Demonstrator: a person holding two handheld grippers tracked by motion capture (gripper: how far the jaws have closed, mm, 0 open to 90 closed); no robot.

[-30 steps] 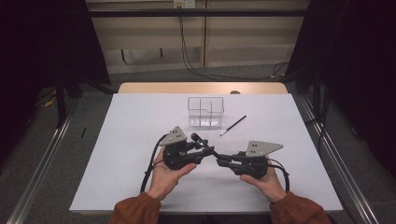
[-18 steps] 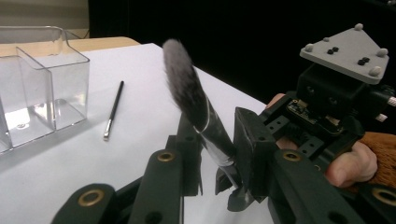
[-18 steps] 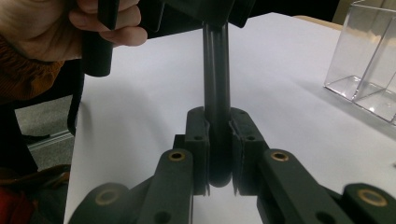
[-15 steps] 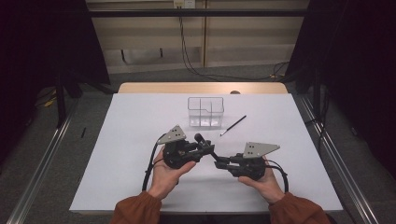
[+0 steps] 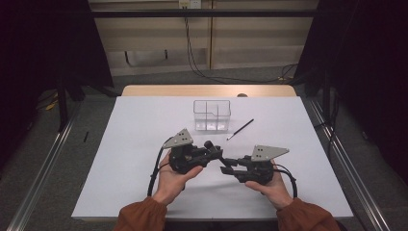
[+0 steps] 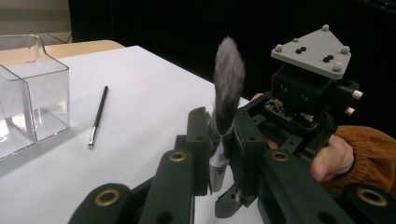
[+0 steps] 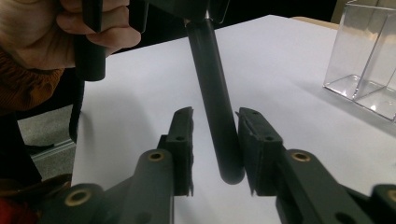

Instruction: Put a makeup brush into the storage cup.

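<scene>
Handover in progress: keep the left gripper (image 6: 219, 154) clamped on the brush (image 6: 227, 88) ferrule and steady until the right gripper (image 7: 215, 140) is fully clear of the handle. Right jaws have just been opening; handle sits between the 2 pads, gap on the left side. Beyond: thin brush (image 5: 240, 129), clear organizer (image 5: 212, 115) on table (image 5: 144, 125).

The two grippers meet near the middle of the table (image 5: 120, 159), the left gripper (image 5: 215, 150) and right gripper (image 5: 226, 165) almost touching, with the brush (image 6: 226, 88) between them. Toward the far edge, the clear box (image 5: 212, 115) blocks the centre, the thin brush (image 5: 240, 129) lying just beside it. The left and right edges and both near corners offer open passage.
</scene>
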